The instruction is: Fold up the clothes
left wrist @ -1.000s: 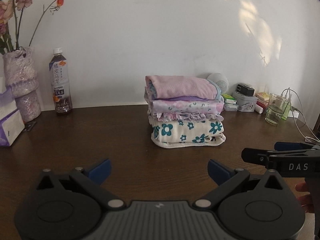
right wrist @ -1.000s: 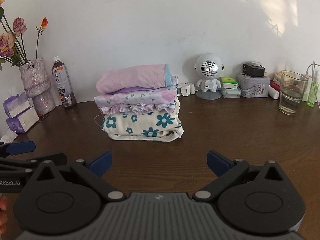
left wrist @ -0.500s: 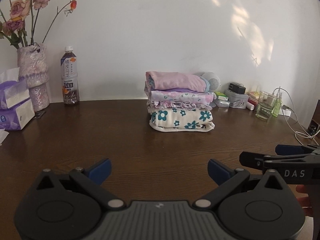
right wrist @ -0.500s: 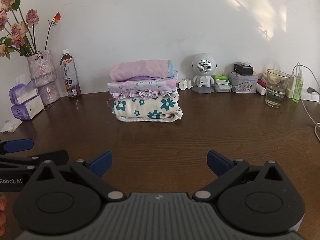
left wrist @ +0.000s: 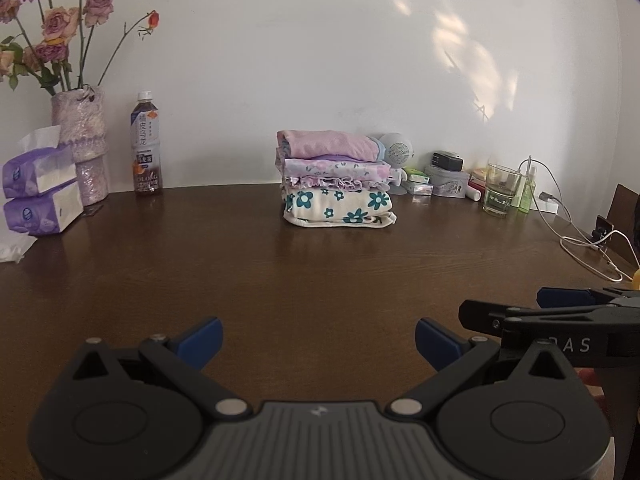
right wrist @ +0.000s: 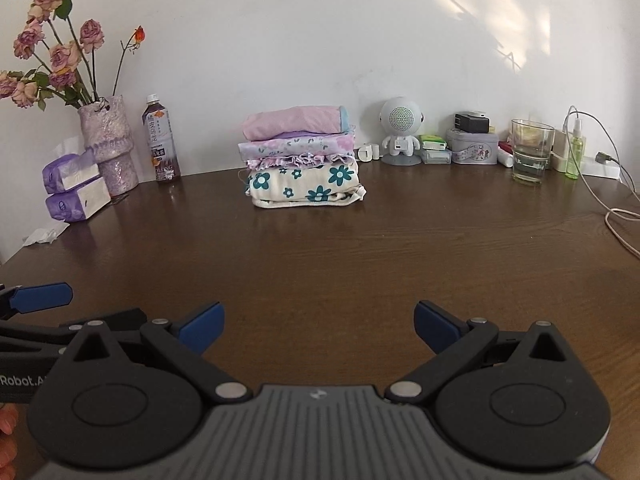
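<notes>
- Your dark wooden table (left wrist: 320, 272) fills the lower part of both views, running back to a plain white wall (right wrist: 320, 40).
- Your left gripper (left wrist: 318, 334) hangs over the near part of the table with its blue-tipped fingers (left wrist: 202, 334) spread wide and nothing between them.
- Your right gripper (right wrist: 316, 322) is held the same way, blue pads far apart and empty; it sits just beside the left one, each showing at the edge of the other's view.
- The stack of folded clothes (right wrist: 302, 158) rests at the back of the table near the wall, well apart from both grippers: a cream piece with teal flowers at the bottom, a frilled floral piece above it, a pink piece on top.
- A vase of dried roses (right wrist: 106, 144) stands at the far left, with two purple tissue packs (right wrist: 76, 188) stacked just beside it.
- A dark drink bottle (right wrist: 160, 140) stands upright between the vase and the clothes.
- To the right of the stack you have a small white robot-shaped speaker (right wrist: 400, 132), a tin (right wrist: 472, 146) with a black charger on top, and a drinking glass (right wrist: 530, 150) partly filled with water.
- A white cable (right wrist: 616, 216) trails over the table's right side.
- A crumpled tissue (right wrist: 42, 236) lies at the left edge.
</notes>
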Tool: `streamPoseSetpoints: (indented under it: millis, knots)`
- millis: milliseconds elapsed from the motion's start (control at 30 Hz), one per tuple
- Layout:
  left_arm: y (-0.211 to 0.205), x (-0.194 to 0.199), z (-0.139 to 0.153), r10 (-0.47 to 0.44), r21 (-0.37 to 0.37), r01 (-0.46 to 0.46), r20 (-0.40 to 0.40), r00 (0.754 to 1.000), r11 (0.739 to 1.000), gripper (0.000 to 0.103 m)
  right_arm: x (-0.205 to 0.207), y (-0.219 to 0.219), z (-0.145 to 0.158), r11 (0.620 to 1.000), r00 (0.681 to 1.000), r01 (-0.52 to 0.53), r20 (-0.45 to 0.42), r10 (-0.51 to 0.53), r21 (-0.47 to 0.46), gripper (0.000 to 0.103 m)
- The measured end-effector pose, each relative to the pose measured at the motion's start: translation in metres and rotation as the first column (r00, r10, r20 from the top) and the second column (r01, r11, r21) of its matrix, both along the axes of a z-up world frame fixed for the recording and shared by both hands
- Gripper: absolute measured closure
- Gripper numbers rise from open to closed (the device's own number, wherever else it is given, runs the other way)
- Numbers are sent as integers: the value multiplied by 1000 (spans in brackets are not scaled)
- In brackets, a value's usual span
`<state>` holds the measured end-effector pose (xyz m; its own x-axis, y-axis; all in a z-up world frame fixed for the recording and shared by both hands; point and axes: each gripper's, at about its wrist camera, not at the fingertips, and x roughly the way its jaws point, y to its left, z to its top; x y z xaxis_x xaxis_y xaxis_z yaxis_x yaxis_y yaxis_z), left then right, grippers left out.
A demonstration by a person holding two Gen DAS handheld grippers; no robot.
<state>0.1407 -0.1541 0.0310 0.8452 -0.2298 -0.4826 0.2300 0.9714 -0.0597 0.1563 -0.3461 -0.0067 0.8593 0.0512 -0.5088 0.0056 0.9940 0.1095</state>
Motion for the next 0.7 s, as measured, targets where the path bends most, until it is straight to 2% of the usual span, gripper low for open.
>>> streamPoseSetpoints:
  millis: [267,433,567,700]
  knots:
    - [4,-44,-10,16,1,-16,8,1000,1000,0,-44,5,-15,1000,1000,-7,-14,7,7,0]
    - [6,-70,-15,24,6,-24,16,1000,1000,0,-70,2,-18,998,1000,-9,-5,10,65,0]
    - [8,-87,-17,26,11,-27,29,999,1000,0,-86,4,-21,999,1000,-8,3,8,48,0]
    - [13,-97,-18,10,-12,-10,40,999,1000,0,-103,7,-27,997,1000,-5,9,4,73,0]
